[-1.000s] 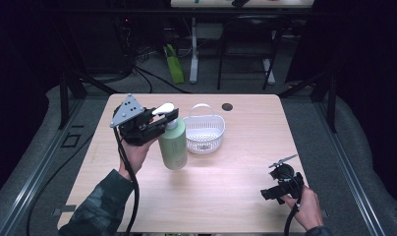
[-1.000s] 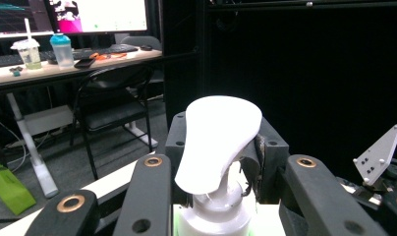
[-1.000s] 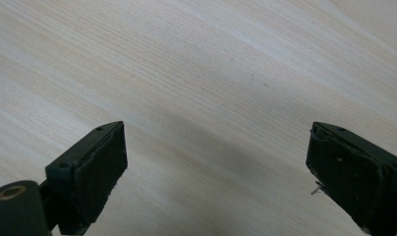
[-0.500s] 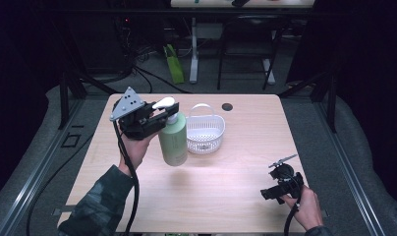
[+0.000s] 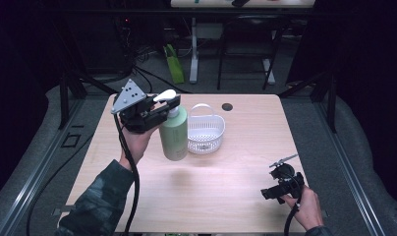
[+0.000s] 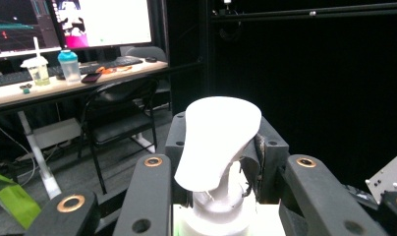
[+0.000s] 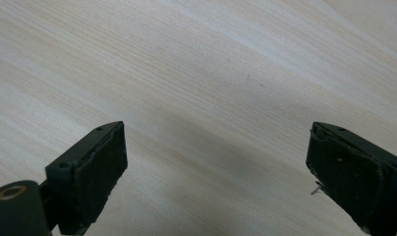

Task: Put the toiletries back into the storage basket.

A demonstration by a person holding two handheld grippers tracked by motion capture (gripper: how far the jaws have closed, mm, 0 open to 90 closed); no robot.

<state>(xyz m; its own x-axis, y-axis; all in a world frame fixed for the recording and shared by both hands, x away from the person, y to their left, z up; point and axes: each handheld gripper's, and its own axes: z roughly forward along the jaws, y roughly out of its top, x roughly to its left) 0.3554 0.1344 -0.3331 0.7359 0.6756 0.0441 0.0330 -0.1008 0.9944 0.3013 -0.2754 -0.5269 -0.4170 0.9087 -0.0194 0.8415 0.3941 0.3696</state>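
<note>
Bright lit tabletop, dark surroundings, soft focus

1. Pale wood table (image 5: 236, 196) at which I work; a dark round grommet (image 5: 227, 106) sits near its far edge.
2. Green bag (image 5: 174, 70) on the floor beyond my table, beside a white table leg (image 5: 193, 54).
3. Black chair (image 6: 115, 123), drawn up to a second table (image 6: 64, 87) across the room.
4. On that second table: a clear cup with a straw (image 6: 38, 69), a blue-capped bottle (image 6: 69, 65), a keyboard (image 6: 113, 62), and lit monitors (image 6: 105, 22) behind them.
</note>
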